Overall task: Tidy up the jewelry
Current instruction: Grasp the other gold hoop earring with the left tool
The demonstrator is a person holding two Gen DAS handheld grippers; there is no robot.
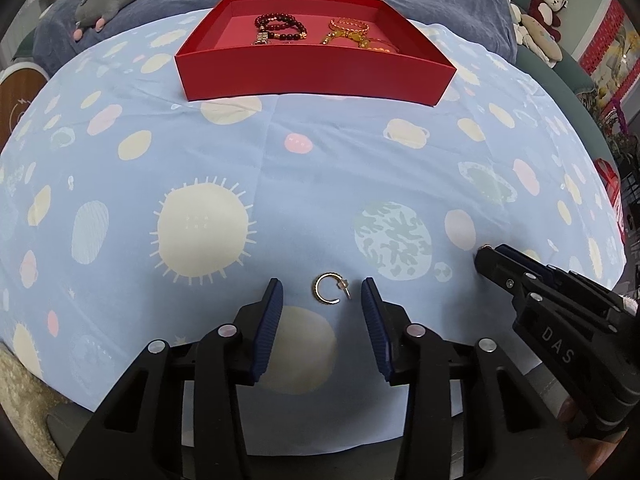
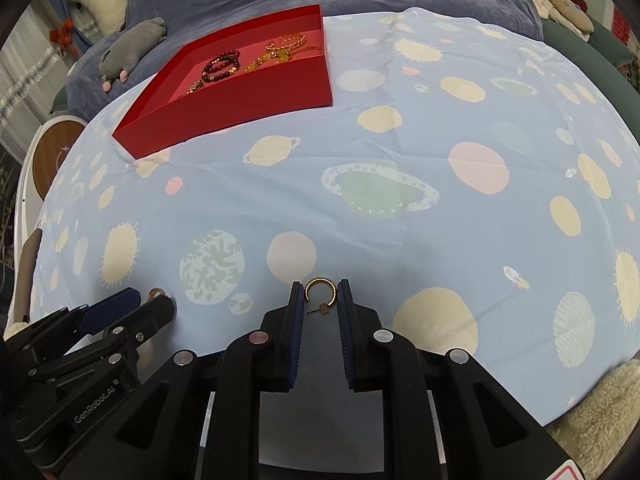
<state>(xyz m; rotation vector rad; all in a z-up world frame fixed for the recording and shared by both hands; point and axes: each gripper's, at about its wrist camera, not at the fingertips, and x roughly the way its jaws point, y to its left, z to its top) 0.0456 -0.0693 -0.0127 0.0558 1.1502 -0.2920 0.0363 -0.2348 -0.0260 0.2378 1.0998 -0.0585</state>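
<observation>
Bare sheet [image 1: 280,184] before red box [image 1: 312,76] (only obstacle)

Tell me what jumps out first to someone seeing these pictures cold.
The red tray at the far end of the planet-print sheet, already holding dark bead bracelets and gold chains. Nearer, each gripper has a small gold hoop earring between its fingers: the left gripper open around one earring on the sheet, the right gripper closed on the other.

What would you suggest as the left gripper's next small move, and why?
Probably close the left gripper on the left earring: it lies on the cloth between open fingers, ungripped, while the right gripper already pinches the right earring.
</observation>
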